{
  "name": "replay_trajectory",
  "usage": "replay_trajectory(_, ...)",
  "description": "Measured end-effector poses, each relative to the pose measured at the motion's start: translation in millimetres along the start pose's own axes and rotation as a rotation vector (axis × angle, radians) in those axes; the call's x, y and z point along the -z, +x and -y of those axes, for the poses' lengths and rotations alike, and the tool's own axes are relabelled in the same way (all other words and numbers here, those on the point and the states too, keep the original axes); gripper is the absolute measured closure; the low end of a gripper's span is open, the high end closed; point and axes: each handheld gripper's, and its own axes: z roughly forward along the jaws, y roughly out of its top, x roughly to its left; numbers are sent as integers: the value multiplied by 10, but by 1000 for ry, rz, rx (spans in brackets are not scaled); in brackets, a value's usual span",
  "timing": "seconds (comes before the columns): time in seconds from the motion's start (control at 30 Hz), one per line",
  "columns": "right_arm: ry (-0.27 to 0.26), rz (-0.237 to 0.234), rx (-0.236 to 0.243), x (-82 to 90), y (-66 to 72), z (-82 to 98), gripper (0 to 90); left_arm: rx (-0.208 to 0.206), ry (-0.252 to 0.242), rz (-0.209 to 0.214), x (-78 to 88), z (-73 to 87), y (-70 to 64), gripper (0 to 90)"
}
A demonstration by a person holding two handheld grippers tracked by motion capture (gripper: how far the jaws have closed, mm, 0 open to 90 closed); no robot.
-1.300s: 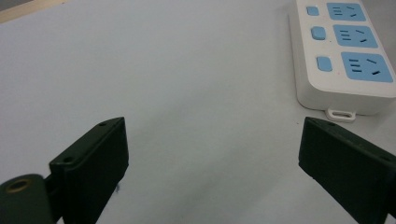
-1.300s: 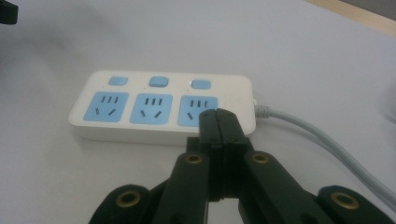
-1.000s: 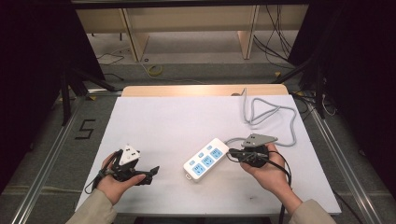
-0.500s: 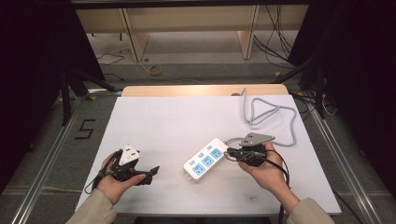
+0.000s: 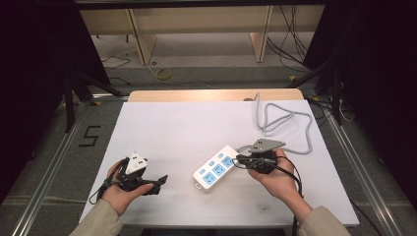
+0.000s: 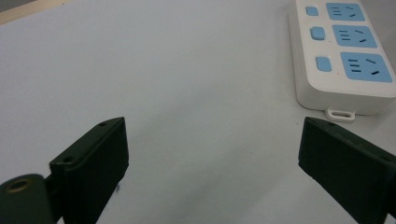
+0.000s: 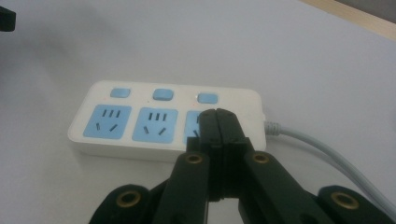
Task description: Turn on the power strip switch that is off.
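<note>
White plastic with blue faces, the power strip is lying near the middle of the bench, slightly right of centre and toward the near edge, with its grey cord looping away to the far right. We are counting one strip, three blue sockets on it, three blue switch buttons beside them, one cord, and two grippers.

We are holding the right hand-held gripper with its jaws pressed flat together and nothing between them, its tip hovering at the cord end of the strip, just over the socket nearest the cord and just short of the last button; we cannot tell whether it is touching. A faint red dot is showing beside that button, though we cannot tell what it signifies.

We are resting the left hand-held gripper at the near left, well apart from the strip, with its jaws spread wide and empty.

We are judging the work as barely begun: the approach is made, the pressing seemingly remaining
</note>
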Motion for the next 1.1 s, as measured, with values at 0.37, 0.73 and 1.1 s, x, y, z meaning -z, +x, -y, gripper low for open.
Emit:
replay_trajectory(0.37,4,-6,8,-50,20,-35,900,-1,0,0,0,0,-1,81)
replay_trajectory(0.73,10,-13,16,-113,37,-74,900,-3,1,2,-4,1,-6,82)
replay_trajectory(1.1,20,-17,21,-172,53,-109,900,-3,1,5,-7,2,-7,83)
